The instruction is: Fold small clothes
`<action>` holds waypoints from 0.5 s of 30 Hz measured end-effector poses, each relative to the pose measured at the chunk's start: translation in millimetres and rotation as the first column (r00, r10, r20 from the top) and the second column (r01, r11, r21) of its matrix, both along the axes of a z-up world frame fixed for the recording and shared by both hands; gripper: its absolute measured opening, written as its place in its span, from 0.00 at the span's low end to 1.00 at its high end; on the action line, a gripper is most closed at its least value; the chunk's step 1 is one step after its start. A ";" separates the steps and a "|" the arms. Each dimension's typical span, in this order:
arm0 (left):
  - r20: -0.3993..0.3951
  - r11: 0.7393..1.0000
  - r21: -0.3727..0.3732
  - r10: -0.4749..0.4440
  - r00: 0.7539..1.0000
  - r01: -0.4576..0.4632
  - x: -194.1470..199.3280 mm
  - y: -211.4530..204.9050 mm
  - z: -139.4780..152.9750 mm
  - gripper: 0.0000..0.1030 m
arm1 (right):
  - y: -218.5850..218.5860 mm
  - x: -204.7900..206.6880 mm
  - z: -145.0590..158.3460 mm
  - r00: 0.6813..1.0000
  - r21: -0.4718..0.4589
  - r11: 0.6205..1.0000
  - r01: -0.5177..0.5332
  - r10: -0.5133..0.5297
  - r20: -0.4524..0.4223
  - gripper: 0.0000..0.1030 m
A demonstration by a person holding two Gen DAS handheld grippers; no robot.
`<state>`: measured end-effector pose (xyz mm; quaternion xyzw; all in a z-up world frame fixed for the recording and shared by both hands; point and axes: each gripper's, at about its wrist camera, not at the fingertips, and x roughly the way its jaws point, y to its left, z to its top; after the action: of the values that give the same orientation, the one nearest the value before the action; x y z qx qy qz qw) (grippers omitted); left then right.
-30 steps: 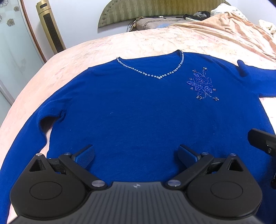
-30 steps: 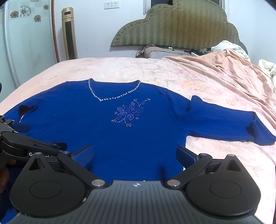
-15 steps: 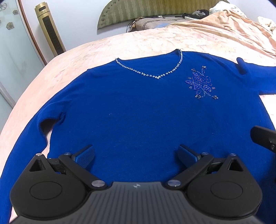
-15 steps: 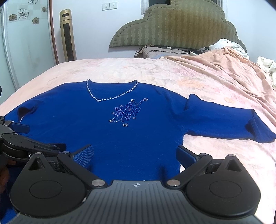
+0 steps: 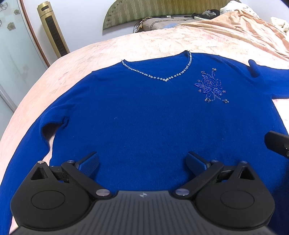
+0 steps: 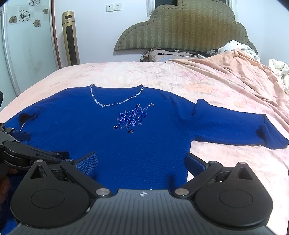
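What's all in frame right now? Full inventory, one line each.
sweater: 1, royal blue, spread flat face-up on bed, sleeves out
bead trim: 1, silver, along V-neck
beaded flower: 1, blue, chest
bedspread: 1, pale pink, under sweater
blanket: 1, peach, rumpled, far right of bed
headboard: 1, olive, at wall
pillow: 1, brownish, by headboard
tower unit: 1, gold, left of bed
wall sockets: 2, white
left gripper: 1, black, open over hem
right gripper: 1, black, open over hem
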<state>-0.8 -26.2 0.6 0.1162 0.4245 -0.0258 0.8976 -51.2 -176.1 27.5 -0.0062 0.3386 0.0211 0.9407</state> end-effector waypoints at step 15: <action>-0.004 1.000 0.023 -0.014 1.000 0.014 1.7 -16.4 -0.7 1.00 | -17.0 -0.3 -4.2 1.000 0.045 0.999 0.008 -0.008 0.004 1.00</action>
<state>0.8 -42.6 -0.1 0.1297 0.4258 -0.0276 0.8951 -51.5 -193.1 23.4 0.0161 0.3363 0.0251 0.9413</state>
